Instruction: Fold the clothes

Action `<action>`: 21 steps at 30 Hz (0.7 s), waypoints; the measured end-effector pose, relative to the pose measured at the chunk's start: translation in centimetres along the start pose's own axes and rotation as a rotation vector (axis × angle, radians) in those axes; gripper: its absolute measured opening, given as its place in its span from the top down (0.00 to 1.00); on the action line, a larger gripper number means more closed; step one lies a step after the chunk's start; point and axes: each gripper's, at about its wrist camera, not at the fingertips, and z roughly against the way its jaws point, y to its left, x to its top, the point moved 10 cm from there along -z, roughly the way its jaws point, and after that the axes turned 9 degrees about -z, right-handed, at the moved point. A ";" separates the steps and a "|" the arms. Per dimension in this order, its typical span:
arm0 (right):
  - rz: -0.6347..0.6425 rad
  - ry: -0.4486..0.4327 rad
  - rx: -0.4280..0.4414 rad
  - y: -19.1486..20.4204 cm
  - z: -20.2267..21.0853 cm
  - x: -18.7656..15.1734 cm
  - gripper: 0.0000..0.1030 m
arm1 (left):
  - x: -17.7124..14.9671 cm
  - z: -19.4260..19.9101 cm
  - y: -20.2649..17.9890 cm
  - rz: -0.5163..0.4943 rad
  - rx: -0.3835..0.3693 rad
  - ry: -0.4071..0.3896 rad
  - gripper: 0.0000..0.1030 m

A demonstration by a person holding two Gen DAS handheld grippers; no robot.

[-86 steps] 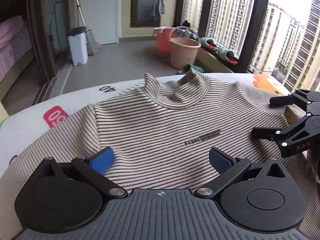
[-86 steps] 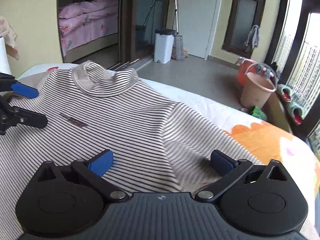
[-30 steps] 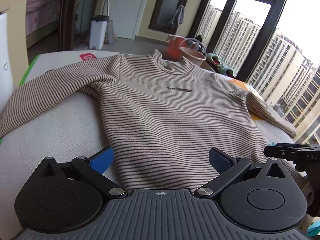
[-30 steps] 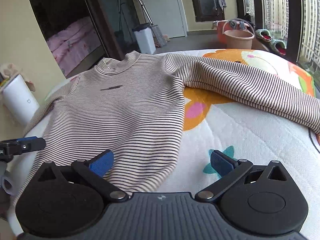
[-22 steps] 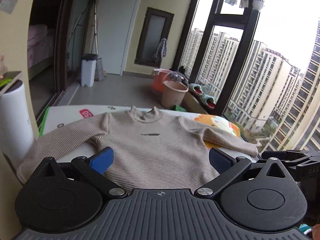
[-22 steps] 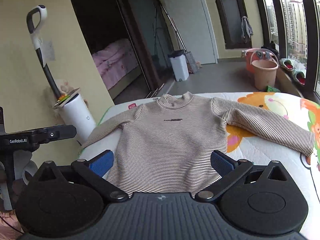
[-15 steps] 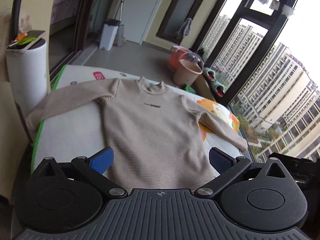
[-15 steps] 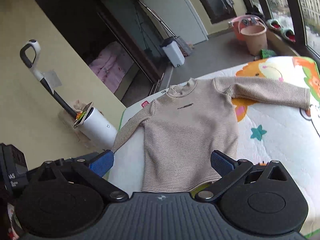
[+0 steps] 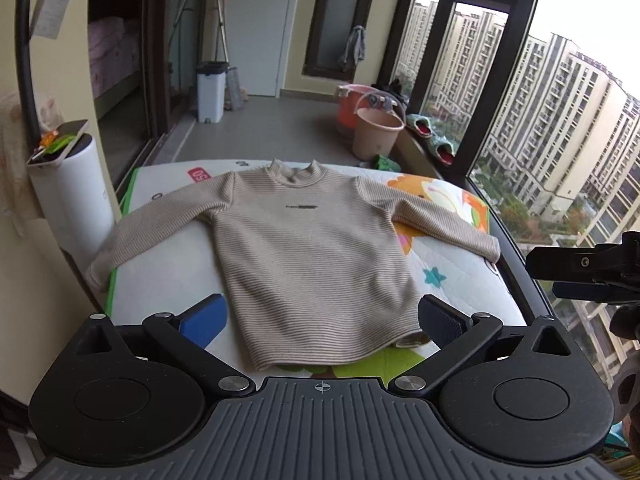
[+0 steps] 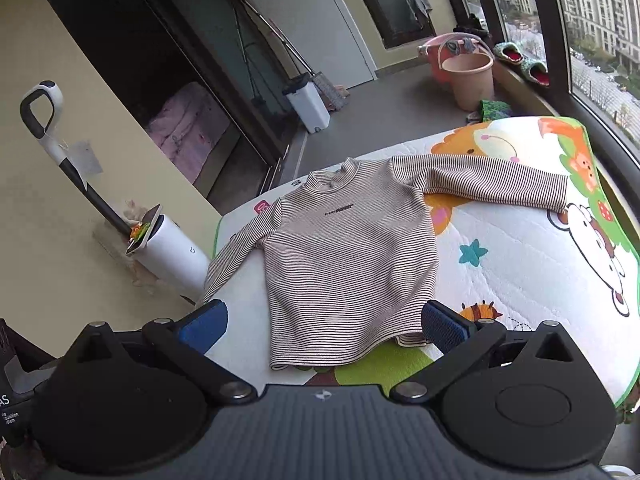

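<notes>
A beige striped long-sleeved top (image 9: 312, 256) lies flat, front up, on a cartoon-print mat (image 9: 452, 276), sleeves spread to both sides. It also shows in the right wrist view (image 10: 348, 264) on the mat (image 10: 532, 264). My left gripper (image 9: 320, 320) is open and empty, held back above the hem. My right gripper (image 10: 322, 320) is open and empty, also held above the hem. The right gripper shows at the right edge of the left wrist view (image 9: 584, 276).
A white cylinder (image 9: 68, 192) with a phone on top stands left of the mat, also in the right wrist view (image 10: 172, 256). A vacuum handle (image 10: 44, 116) leans on the wall. Buckets (image 9: 376, 132), a white bin (image 9: 211, 92) and the windows lie beyond.
Both grippers have pulled back and up from the top, which was close under them. The whole garment and the mat now show. Both stay open and empty.
</notes>
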 end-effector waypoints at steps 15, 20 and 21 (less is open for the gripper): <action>0.053 0.090 -0.049 -0.2 -0.2 -2.6 0.00 | -3.0 0.4 -1.3 0.030 -0.043 0.119 0.00; 0.066 0.102 -0.086 -0.7 -0.4 -3.5 0.00 | -3.5 0.0 -0.1 0.052 -0.033 0.153 0.00; 0.075 0.104 -0.092 -0.8 -0.4 -3.7 0.00 | -3.5 -0.1 0.2 0.059 -0.032 0.158 0.00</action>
